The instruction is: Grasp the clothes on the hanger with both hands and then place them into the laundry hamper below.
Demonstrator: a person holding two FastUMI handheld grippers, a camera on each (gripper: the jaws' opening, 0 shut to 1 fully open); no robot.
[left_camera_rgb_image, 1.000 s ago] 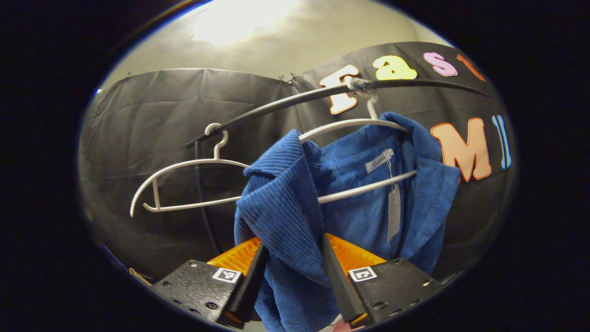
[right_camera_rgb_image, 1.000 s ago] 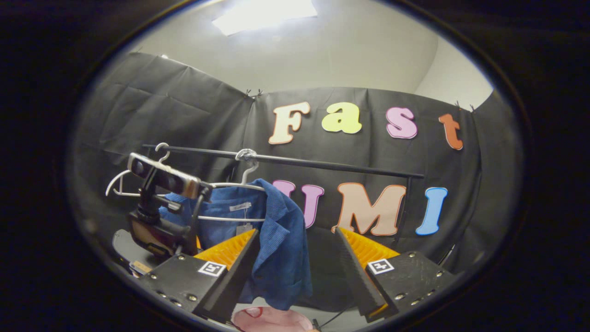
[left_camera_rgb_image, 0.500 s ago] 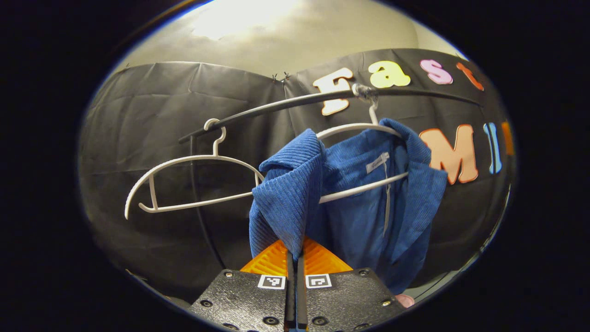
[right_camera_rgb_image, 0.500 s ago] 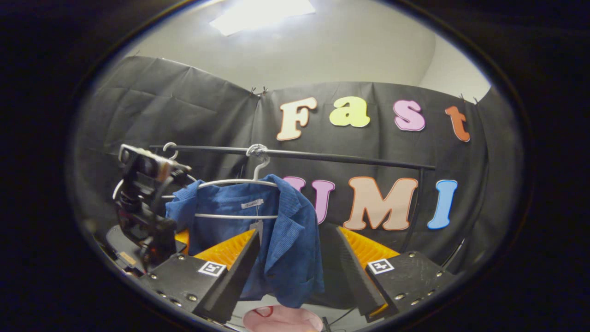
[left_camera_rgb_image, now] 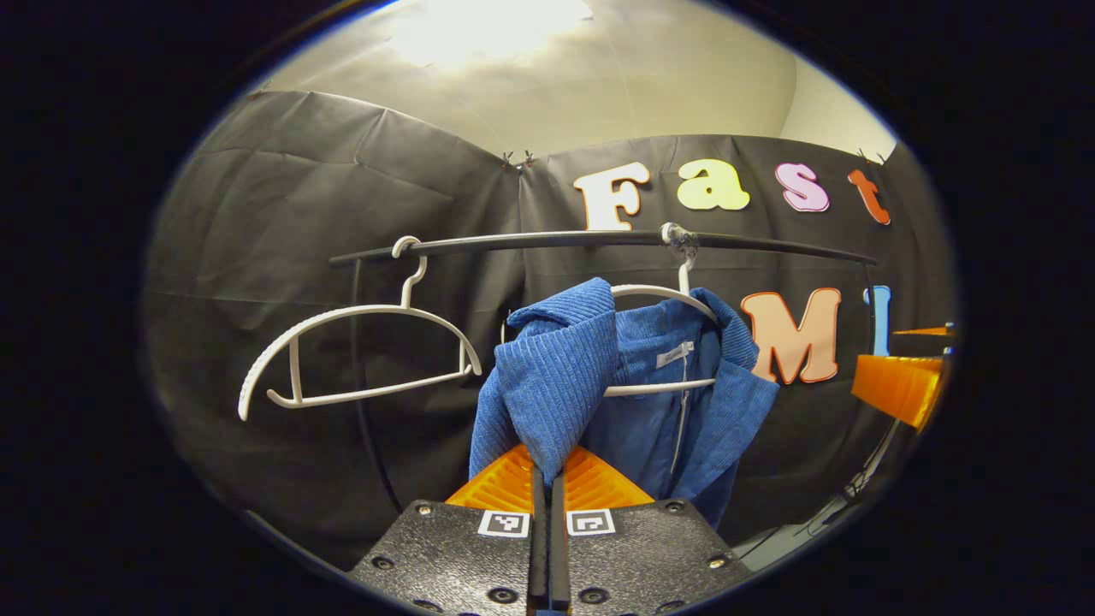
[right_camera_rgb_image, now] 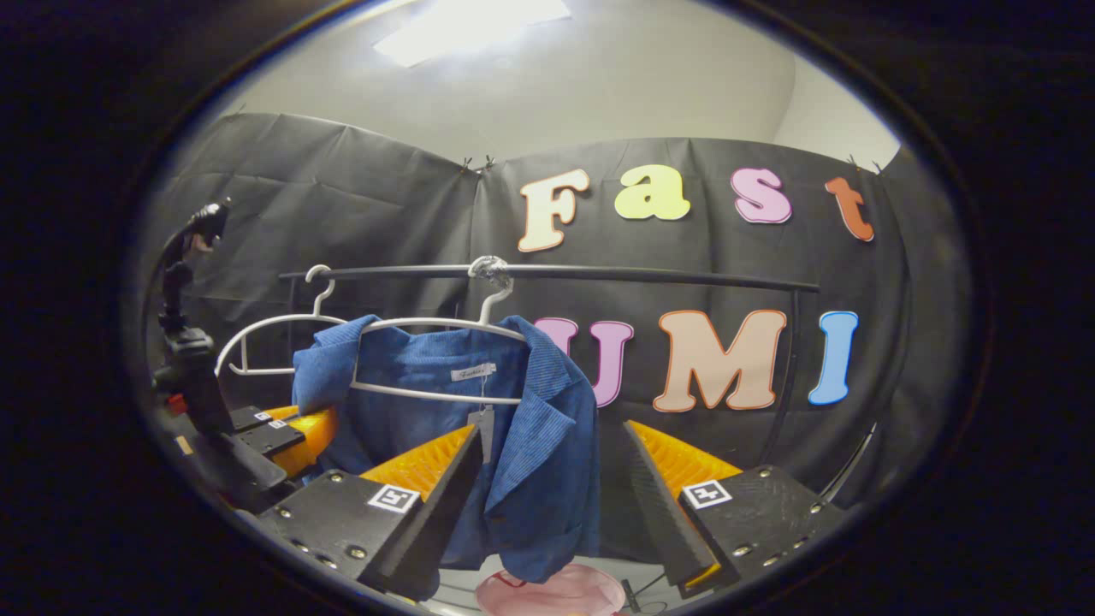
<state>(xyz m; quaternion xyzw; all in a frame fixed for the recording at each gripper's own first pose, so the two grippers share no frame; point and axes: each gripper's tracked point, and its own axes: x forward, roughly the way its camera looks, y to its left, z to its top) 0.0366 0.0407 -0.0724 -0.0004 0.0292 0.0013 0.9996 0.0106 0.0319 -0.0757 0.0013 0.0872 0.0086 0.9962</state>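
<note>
A blue corduroy jacket [left_camera_rgb_image: 642, 393] hangs on a white hanger [left_camera_rgb_image: 663, 293] from a black rail [left_camera_rgb_image: 547, 244]. My left gripper [left_camera_rgb_image: 547, 466] is shut on the jacket's left front edge, which is drawn toward the camera off the hanger's end. In the right gripper view the jacket [right_camera_rgb_image: 522, 428] hangs spread on its hanger [right_camera_rgb_image: 428, 324]. The left gripper [right_camera_rgb_image: 287, 432] grips the jacket's left side. My right gripper [right_camera_rgb_image: 547, 505] is open, with the jacket's right front showing in the gap beyond its fingers. The pink hamper [right_camera_rgb_image: 556, 592] sits below the jacket.
An empty white hanger [left_camera_rgb_image: 342, 359] hangs on the rail to the left of the jacket and shows again as the empty hanger [right_camera_rgb_image: 257, 335]. The rail's right post [right_camera_rgb_image: 791, 368] stands at the right. A black stand [right_camera_rgb_image: 184, 342] rises at the far left.
My left gripper closed on the jacket's left front and pulled back, dragging that side off the hanger's end. The right gripper stayed open and drew back slightly.
</note>
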